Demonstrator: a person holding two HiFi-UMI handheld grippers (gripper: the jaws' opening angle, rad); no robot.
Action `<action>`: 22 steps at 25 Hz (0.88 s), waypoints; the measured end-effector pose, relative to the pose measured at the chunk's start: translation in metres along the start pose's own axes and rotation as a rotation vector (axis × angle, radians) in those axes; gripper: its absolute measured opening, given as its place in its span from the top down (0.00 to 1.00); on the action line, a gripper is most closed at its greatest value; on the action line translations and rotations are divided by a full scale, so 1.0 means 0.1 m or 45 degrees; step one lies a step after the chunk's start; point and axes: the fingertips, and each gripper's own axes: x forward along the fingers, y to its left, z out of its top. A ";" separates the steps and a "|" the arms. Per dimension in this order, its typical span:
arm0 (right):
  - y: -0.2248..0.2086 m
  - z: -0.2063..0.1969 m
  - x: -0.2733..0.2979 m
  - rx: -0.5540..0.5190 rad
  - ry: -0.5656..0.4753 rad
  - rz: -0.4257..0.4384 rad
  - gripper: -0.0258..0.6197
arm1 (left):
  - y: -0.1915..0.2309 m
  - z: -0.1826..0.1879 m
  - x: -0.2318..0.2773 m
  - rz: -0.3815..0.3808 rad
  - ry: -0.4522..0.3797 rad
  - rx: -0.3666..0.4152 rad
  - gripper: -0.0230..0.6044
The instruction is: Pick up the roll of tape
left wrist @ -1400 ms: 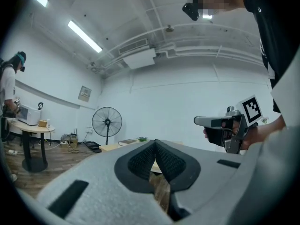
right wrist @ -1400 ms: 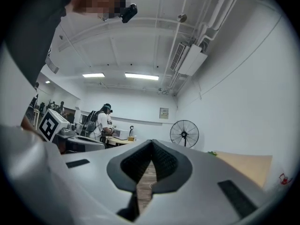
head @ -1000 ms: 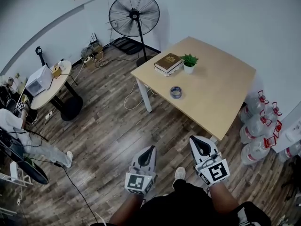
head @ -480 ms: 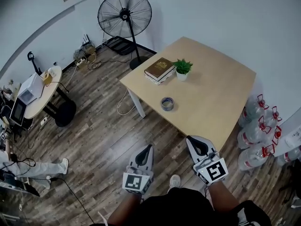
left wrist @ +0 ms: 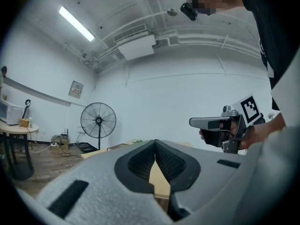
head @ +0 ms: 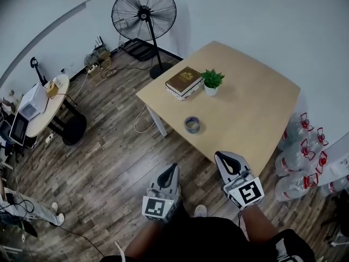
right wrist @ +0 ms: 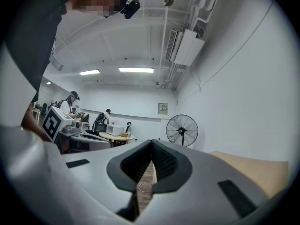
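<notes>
1. Found the left gripper [head: 172,169] with jaws pressed together and nothing between them, over the wooden floor [head: 120,157], short of the table [head: 256,108].
2. Found the right gripper [head: 222,157] likewise closed and empty, just beside the table's near edge.
3. Saw the roll of tape [head: 192,125] lying flat on the table, close to that near edge, apart from both grippers.
4. Noted a book [head: 184,82] and a potted plant [head: 211,81] side by side towards the left corner.
5. Noted a fan [head: 143,12] beyond, and water bottles [head: 297,157] off the right edge.
</notes>
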 end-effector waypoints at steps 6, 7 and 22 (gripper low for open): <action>-0.22 -0.10 0.39 0.010 0.017 -0.013 0.97 | 0.27 -0.10 0.38 -0.027 0.015 0.003 0.96; -0.26 -0.11 0.46 0.009 0.020 -0.021 0.97 | 0.32 -0.11 0.46 -0.036 0.020 0.010 0.96; -1.01 -0.13 1.74 -0.001 0.059 -0.231 0.97 | 1.38 -0.13 1.60 -0.227 0.093 0.019 0.97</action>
